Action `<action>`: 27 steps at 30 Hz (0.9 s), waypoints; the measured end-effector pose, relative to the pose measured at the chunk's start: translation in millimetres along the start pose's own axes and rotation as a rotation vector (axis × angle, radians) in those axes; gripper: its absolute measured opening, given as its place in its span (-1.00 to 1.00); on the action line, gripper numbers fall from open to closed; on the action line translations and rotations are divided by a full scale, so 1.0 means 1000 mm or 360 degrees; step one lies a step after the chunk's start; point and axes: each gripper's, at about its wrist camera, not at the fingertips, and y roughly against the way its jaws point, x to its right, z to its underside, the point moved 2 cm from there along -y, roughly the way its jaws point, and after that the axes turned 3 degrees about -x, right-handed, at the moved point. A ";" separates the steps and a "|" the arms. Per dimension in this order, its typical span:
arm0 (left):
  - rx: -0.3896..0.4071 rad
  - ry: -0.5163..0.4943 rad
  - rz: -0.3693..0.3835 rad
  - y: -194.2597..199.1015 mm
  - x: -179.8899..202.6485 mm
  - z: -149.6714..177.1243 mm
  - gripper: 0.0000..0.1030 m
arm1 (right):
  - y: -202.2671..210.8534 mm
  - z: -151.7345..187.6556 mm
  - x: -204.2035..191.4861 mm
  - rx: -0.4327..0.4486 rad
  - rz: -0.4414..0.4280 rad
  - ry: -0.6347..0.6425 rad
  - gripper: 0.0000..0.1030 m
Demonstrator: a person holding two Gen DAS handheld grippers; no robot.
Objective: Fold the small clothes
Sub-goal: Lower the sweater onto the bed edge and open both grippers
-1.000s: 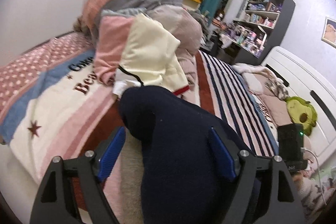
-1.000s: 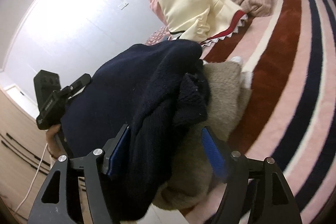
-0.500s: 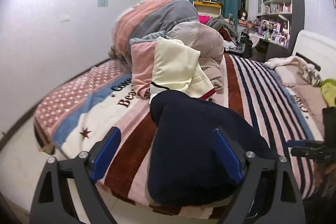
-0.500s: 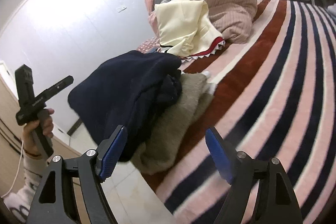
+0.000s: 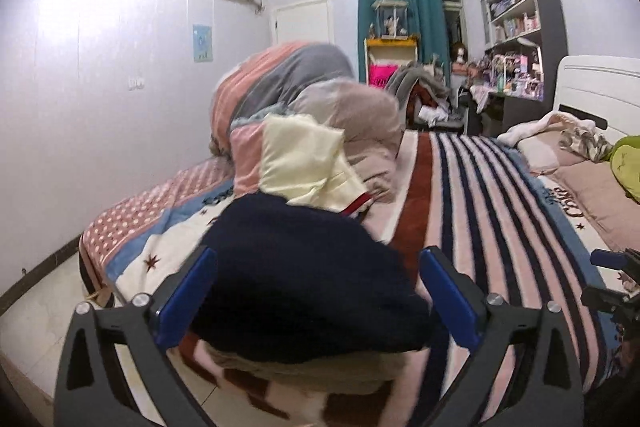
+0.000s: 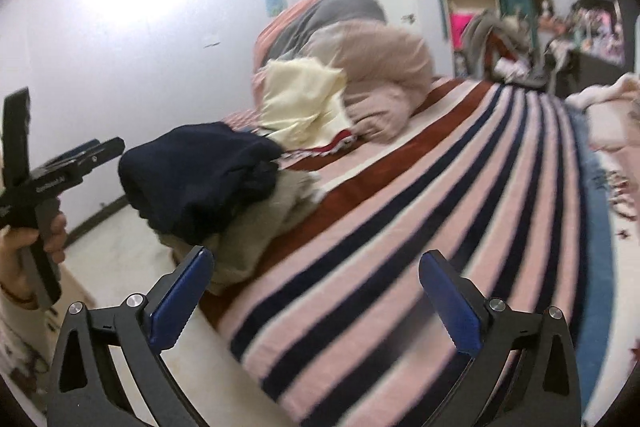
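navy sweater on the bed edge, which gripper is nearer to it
Left. The left gripper sits open right behind the navy sweater; the right gripper is open, off to its side.

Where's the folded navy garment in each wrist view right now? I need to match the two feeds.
Left wrist: the navy garment fills the lower centre, on the bed's near edge, seen between the open left gripper's fingers.
Right wrist: the same garment sits left of centre, atop a beige garment, beyond the open right gripper.
Shared landmark: the cream garment just behind it.
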 end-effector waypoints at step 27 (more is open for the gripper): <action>0.0138 -0.0113 0.0473 0.053 0.273 0.027 0.97 | 0.185 0.081 0.086 0.0360 0.0835 -0.0041 0.99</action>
